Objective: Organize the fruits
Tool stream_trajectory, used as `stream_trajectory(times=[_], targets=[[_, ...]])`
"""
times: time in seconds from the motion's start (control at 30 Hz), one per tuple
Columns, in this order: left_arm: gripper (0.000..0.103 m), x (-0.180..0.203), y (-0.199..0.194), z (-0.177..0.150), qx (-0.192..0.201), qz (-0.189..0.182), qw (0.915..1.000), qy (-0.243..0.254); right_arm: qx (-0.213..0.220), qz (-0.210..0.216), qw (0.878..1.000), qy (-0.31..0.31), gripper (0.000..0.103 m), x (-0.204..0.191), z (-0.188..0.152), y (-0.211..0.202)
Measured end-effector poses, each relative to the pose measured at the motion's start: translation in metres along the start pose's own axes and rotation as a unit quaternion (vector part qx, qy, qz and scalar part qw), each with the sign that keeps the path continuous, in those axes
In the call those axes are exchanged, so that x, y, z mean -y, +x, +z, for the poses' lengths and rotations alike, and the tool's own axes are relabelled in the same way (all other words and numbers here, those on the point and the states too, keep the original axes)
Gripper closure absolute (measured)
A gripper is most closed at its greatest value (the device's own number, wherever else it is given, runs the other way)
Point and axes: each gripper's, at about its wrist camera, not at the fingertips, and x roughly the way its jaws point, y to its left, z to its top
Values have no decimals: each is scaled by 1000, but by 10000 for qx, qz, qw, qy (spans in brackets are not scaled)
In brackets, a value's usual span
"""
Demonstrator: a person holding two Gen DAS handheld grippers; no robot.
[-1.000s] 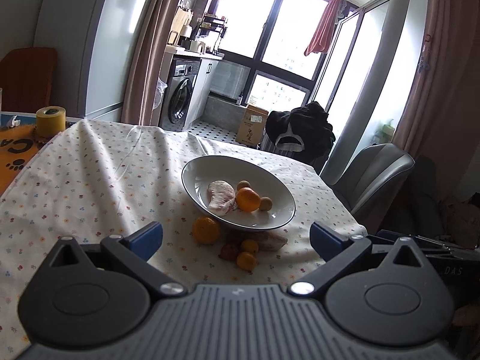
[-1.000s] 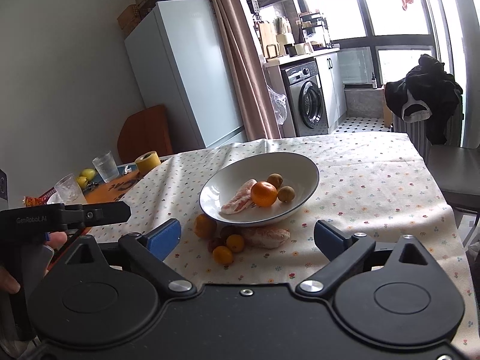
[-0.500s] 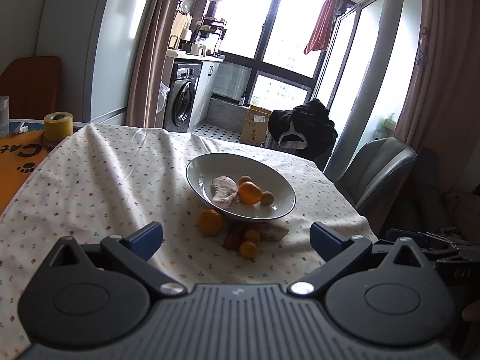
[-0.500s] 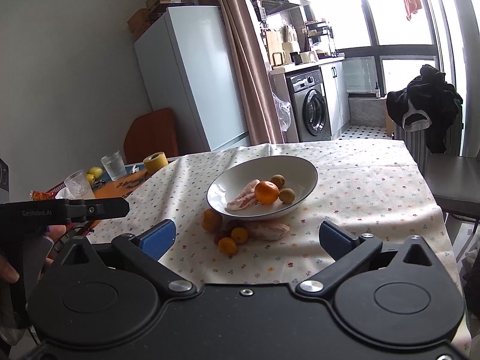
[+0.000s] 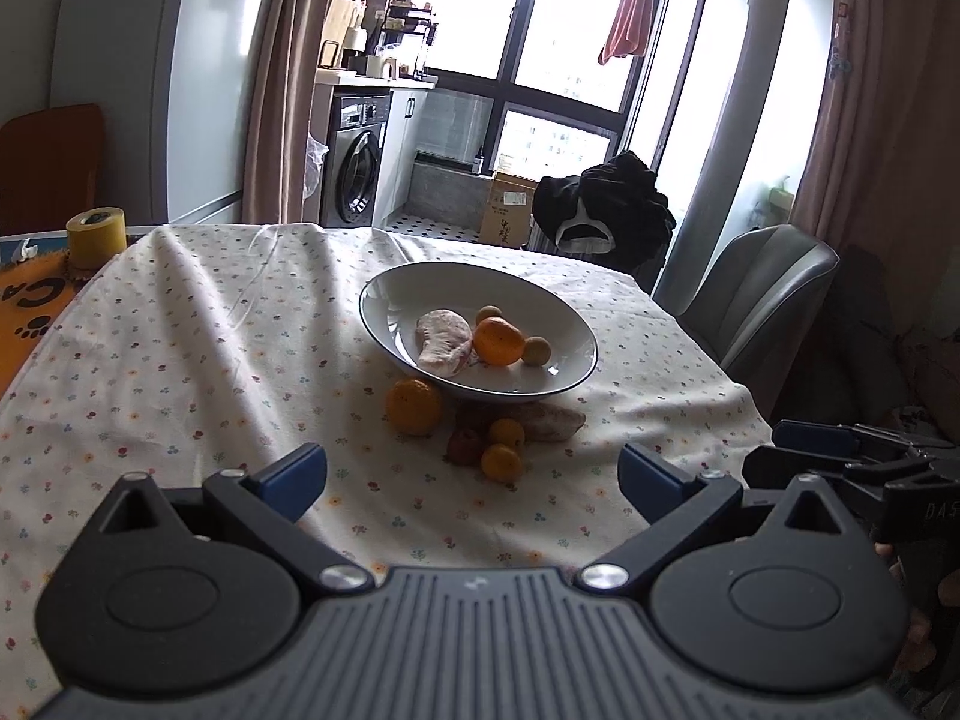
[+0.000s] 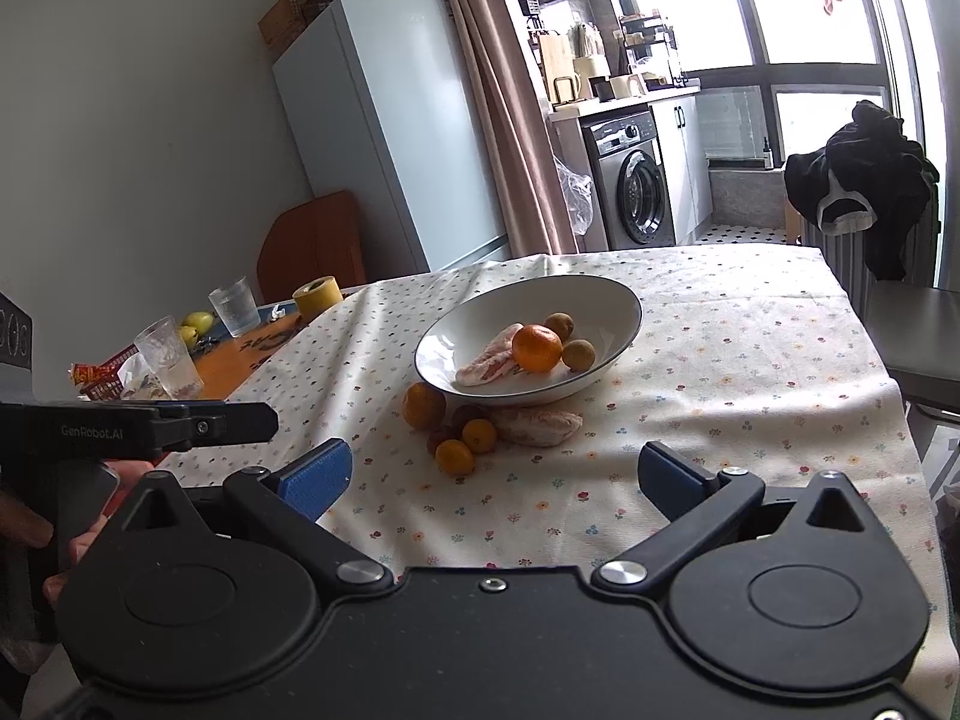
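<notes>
A white bowl (image 5: pixel 558 324) (image 6: pixel 612 300) rests tilted on the flowered tablecloth. Inside lie a pink pomelo piece (image 5: pixel 443 341), an orange (image 5: pixel 498 341) (image 6: pixel 537 348) and two small brownish fruits (image 5: pixel 536 351). On the cloth in front of the bowl sit a larger orange (image 5: pixel 414 407) (image 6: pixel 423 405), two small oranges (image 5: pixel 501 462) (image 6: pixel 454 457), a dark red fruit (image 5: pixel 465 446) and another pomelo piece (image 5: pixel 552 420) (image 6: pixel 540 425). My left gripper (image 5: pixel 473 474) stands open, short of the loose fruits, with nothing between its fingers. My right gripper (image 6: pixel 495 475) is open and empty too, near the table edge.
A yellow tape roll (image 5: pixel 96 237) (image 6: pixel 318 295), two glasses (image 6: pixel 234 314), pears (image 6: pixel 198 321) and a snack packet (image 6: pixel 96 372) lie at the table's left end. A grey chair (image 5: pixel 762 300) stands right of the table. The other gripper (image 6: pixel 138 423) shows at the left, held by a hand.
Both views have shifted only slightly; the fruits and bowl have stayed put. The right gripper's jaws have widened a little.
</notes>
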Motion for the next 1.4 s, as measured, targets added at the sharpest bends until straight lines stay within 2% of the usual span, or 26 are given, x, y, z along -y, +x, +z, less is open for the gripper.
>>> stream_trajectory(times=[0.1,0.2,0.3,0.4,0.47,0.77,1.07,1.4], targets=[[3,2,9,-1,-34,-15,10000,71,-55,-2,10000,-22,3,3,0,7],[10,5,18,-1,-88,-64,9999,130,-141,44,9999,-7,12,7,0,14],[18,9,27,-1,-164,-75,9997,180,-242,78,9997,0,20,10,-1,22],[27,12,38,-2,-254,-121,9994,198,-306,91,9995,-13,23,13,-1,28],[37,14,45,-2,-340,-154,9991,212,-345,112,9993,-3,25,16,-1,32],[56,18,77,-3,-608,-224,9978,148,-498,185,9986,54,38,27,-1,44],[67,16,104,-3,-840,-118,9964,-32,-578,189,9980,177,39,40,-1,56],[67,17,118,-5,-931,63,9954,-197,-652,172,9976,137,39,44,0,73]])
